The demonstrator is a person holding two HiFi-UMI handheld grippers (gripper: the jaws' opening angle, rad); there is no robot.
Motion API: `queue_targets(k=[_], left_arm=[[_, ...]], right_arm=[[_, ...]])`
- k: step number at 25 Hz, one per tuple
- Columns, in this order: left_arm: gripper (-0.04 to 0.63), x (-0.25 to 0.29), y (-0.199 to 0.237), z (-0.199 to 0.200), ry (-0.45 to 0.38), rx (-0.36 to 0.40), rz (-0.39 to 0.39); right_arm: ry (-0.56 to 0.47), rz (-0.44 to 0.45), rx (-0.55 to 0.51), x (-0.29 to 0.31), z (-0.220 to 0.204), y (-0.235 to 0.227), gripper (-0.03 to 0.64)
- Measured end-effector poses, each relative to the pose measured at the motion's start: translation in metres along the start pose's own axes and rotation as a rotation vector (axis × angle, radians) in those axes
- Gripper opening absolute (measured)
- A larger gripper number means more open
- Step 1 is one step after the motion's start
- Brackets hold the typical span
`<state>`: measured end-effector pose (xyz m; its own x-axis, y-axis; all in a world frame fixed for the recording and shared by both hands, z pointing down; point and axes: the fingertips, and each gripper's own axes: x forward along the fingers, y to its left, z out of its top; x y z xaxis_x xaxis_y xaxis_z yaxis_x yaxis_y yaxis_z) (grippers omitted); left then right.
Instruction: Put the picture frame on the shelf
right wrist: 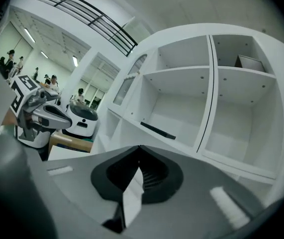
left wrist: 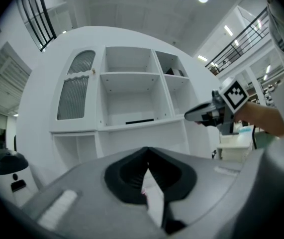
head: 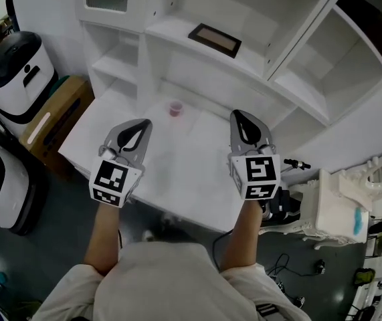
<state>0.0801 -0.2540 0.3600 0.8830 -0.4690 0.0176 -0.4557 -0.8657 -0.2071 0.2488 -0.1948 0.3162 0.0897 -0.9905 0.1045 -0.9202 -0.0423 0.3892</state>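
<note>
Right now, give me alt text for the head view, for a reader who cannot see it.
A dark picture frame lies flat on a shelf of the white shelf unit. Nearer the person, the left gripper and right gripper are both shut and empty above a white table, with a small pink cup between them and the shelves.

There is one picture frame (head: 215,40) at upper centre, one pink cup (head: 175,108) mid-frame and one cardboard box (head: 67,105) at left. Two grippers show: left gripper (head: 142,122) and right gripper (head: 238,114).
</note>
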Motion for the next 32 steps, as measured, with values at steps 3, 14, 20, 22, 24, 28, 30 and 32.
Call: queue_targets(k=[3, 14, 20, 22, 24, 28, 30, 32], left_arm=[[0.0, -0.013, -0.013, 0.003, -0.012, 0.012, -0.019], [0.0, -0.05, -0.048, 0.018, -0.036, 0.066, -0.07], [0.0, -0.061, -0.066, 0.025, -0.043, 0.09, -0.099], [0.0, -0.064, -0.07, 0.026, -0.042, 0.089, -0.102], [0.0, -0.066, -0.075, 0.029, -0.04, 0.093, -0.105], [0.0, -0.071, -0.079, 0.034, -0.041, 0.101, -0.096], [0.0, -0.073, -0.082, 0.034, -0.035, 0.104, -0.09], [0.0, -0.076, -0.087, 0.035, -0.027, 0.103, -0.081]], right_arm=[[-0.011, -0.019, 0.031, -0.024, -0.002, 0.01, 0.006], [0.022, 0.004, 0.008, -0.086, -0.007, 0.065, 0.006], [-0.007, -0.016, 0.034, -0.115, -0.002, 0.074, 0.006], [-0.014, -0.021, 0.044, -0.122, -0.001, 0.074, 0.006], [-0.02, -0.02, 0.058, -0.129, 0.0, 0.074, 0.006], [-0.03, -0.025, 0.067, -0.139, 0.002, 0.072, 0.006], [-0.036, -0.027, 0.073, -0.144, 0.003, 0.069, 0.006], [-0.042, -0.024, 0.076, -0.15, 0.006, 0.068, 0.006]])
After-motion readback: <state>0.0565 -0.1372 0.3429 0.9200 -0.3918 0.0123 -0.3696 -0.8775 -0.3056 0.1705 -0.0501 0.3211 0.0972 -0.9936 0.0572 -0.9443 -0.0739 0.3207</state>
